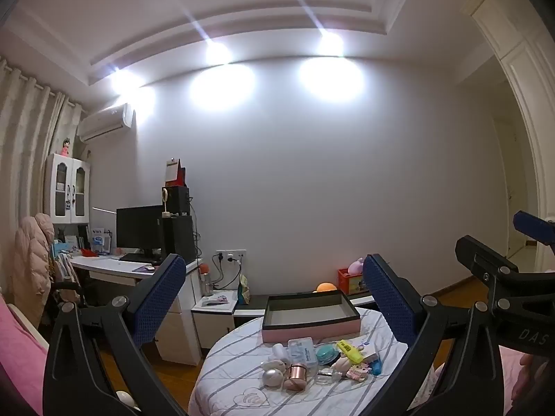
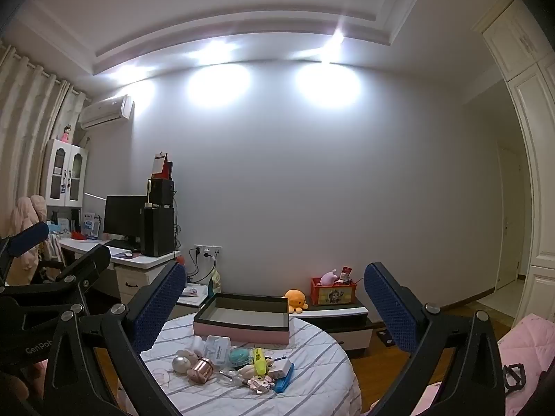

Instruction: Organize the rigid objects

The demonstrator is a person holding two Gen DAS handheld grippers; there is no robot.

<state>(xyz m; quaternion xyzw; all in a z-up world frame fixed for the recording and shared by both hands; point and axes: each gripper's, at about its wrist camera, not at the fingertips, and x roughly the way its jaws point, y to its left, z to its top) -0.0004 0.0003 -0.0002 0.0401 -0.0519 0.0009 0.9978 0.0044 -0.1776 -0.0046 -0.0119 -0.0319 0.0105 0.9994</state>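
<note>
**Two Open Grippers, One Empty Box**

I am holding my left gripper (image 1: 274, 298) up over the round table (image 1: 242, 374). Its two blue fingers (image 1: 163, 298) are standing wide apart, and nothing is sitting between them. My right gripper (image 2: 274, 305) is doing the same thing: its fingers (image 2: 388, 308) are wide apart and are holding nothing.

A striped cloth is covering the table. A pink box (image 1: 310, 315) with a dark rim is sitting at the far side of the table. It is lying open, and I am seeing only its bare bottom inside.

The little things are waiting in a heap just in front of the box, near it but outside it. A shiny copper cup (image 1: 297, 374) is lying on its side next to a round silver case (image 1: 273, 377). A clear plastic case (image 1: 302, 348) is sitting close to the box. A teal round case (image 1: 327, 354) is lying beside a yellow marker (image 1: 349, 349). A blue thing (image 2: 285, 381) is lying at the right edge of the heap.

Behind the table, a red bin (image 2: 333, 293) is holding small toys, and an orange plush toy (image 2: 296, 300) is sitting beside it.
</note>
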